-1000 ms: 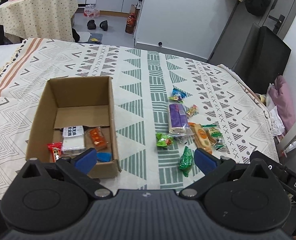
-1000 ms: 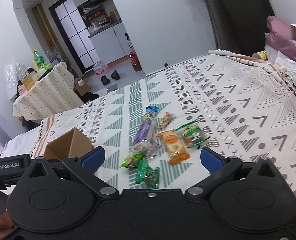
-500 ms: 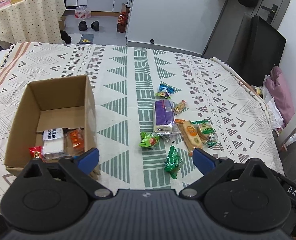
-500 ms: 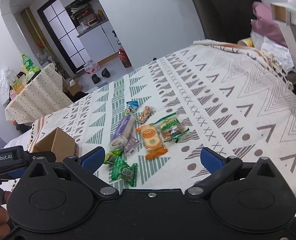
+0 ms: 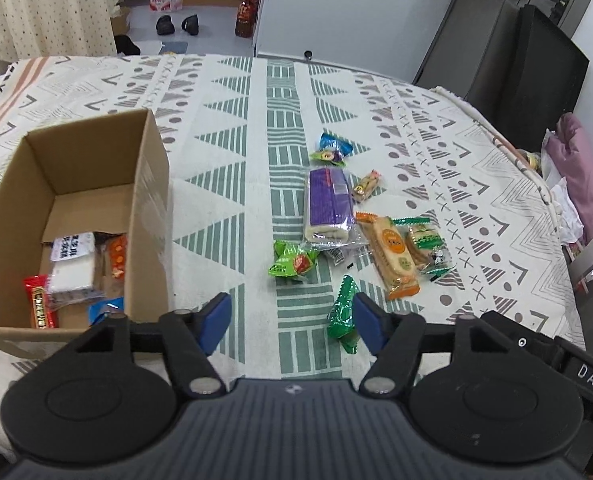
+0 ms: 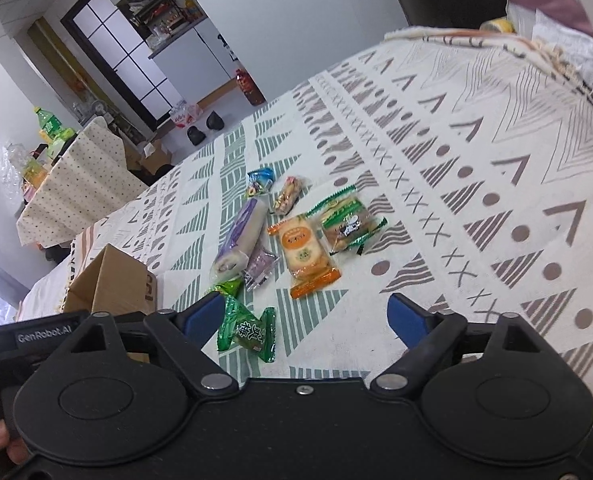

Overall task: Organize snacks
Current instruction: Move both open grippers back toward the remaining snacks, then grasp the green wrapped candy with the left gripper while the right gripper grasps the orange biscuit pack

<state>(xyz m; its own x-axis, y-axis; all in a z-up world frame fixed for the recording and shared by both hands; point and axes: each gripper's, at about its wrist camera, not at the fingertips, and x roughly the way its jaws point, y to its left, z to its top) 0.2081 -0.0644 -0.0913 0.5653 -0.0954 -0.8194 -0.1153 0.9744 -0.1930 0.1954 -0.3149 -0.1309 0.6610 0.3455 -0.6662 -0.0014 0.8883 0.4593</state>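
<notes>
Both tongs, left (image 5: 288, 322) and right (image 6: 308, 318), gape over my patterned surface (image 5: 232, 128); green candy (image 5: 342, 312) beside left's right finger, box (image 5: 68, 216) far left.

Patterned cloth (image 5: 232, 128) w/ green and grey triangles covers the surface. Bkgd: side table w/ dotted cloth (image 6: 76, 188), green bottle (image 6: 48, 122) on it. Dark shoes (image 5: 176, 24) and a red-brown bottle (image 5: 245, 20) on floor. Black panel (image 5: 524, 76) at right, pink pillow (image 5: 576, 176) near it.
</notes>
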